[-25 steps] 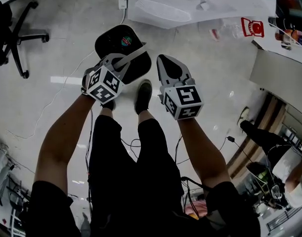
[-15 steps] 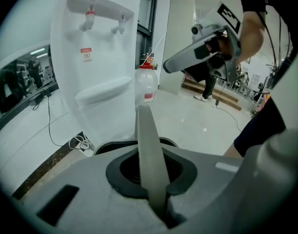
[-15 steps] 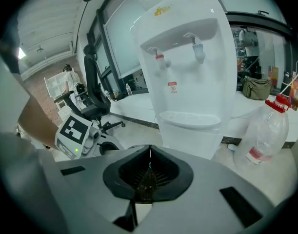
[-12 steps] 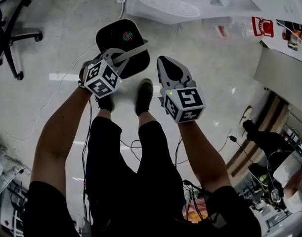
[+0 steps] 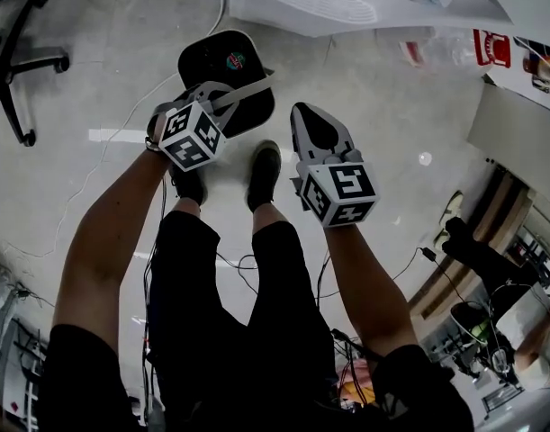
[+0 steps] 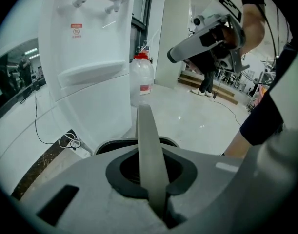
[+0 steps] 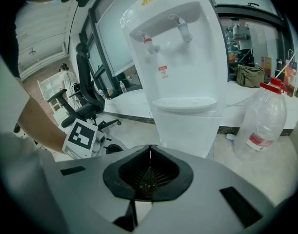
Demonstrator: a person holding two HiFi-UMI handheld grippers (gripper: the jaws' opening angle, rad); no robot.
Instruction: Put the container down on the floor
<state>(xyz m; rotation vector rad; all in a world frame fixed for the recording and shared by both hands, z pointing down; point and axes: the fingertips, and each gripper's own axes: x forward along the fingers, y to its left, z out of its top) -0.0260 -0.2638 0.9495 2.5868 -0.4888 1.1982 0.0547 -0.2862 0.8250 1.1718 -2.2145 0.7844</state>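
1. Ahead of the person's shoes [image 5: 264, 174], the left gripper [image 5: 222, 106] is clenched on the grey handle [image 5: 247, 90] of the black container [image 5: 222, 61]; the handle runs straight out between its jaws; whether the container touches the floor [image 5: 94, 79] cannot be told.
2. The right gripper [image 5: 307, 120] is closed and empty, just beside the container.
3. Both forearms [image 5: 112, 232] reach down and forward; the grippers tilt floorward.

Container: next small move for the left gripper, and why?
Probably lower the left gripper straight down until the container sits on the floor. Its jaws are shut on the grey handle and the container appears to hang from it; the right gripper is shut and empty.
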